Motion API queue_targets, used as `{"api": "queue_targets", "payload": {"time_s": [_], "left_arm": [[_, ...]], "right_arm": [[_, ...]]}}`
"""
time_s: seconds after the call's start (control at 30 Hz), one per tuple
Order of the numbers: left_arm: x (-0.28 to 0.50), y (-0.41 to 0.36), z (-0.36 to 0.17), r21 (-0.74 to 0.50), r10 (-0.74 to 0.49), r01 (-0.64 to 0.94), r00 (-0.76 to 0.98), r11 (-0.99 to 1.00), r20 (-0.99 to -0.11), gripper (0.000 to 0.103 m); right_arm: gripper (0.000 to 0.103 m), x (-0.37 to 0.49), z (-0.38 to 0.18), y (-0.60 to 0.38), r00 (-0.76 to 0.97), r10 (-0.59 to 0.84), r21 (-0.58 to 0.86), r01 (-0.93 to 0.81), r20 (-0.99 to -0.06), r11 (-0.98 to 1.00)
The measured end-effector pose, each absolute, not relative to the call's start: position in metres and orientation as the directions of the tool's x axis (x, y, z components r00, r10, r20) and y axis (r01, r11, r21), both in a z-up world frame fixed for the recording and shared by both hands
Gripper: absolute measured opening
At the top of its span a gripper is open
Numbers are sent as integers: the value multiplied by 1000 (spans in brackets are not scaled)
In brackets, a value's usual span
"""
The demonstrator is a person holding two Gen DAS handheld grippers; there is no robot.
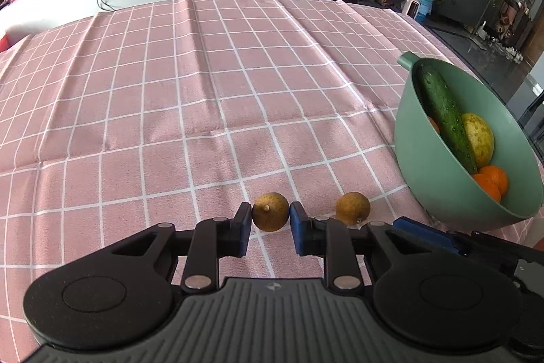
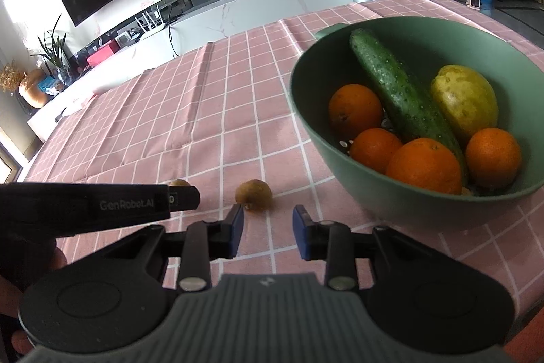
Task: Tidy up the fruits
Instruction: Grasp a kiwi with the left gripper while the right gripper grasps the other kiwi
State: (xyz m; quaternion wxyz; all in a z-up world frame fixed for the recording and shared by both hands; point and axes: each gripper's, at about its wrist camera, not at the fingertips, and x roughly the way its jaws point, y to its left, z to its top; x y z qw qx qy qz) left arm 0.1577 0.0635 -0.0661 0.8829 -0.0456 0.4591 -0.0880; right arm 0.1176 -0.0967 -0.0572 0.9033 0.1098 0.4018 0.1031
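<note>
On a pink checked tablecloth (image 1: 204, 91), we see the left gripper (image 1: 270, 220) pinching a small brown fruit (image 1: 270, 212) between its blue pads. A second brown fruit (image 2: 254, 195) lies on the cloth just ahead of the right gripper (image 2: 268, 227), whose jaws stand narrowly apart around nothing. Nearby, the green bowl (image 2: 340, 138) holds a cucumber (image 2: 397, 87), oranges (image 2: 423, 165) and a yellow fruit (image 2: 464, 101).
</note>
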Motion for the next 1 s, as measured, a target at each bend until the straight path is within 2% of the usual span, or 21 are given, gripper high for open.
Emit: {"api": "queue_targets", "payload": {"time_s": [0.57,0.7,0.77,1.0], "left_arm": [[161,73,-68,-138,-153,69,565,988,-811,27],[161,76,-67,-143,-151,59,568,988,-809,27],[160,78,-66,-143,-148,55,572,988,-807,27],[158,78,-63,-144,-149,54,580,988,-801,27]], "right_arm": [[30,131,-64,-75,691,224,226,-90,-687,970],[27,133,-66,-72,691,230,222,-103,-685,970],[21,134,-67,-72,690,245,226,-120,-681,967],[21,131,-67,-74,692,262,224,-147,-672,963]]}}
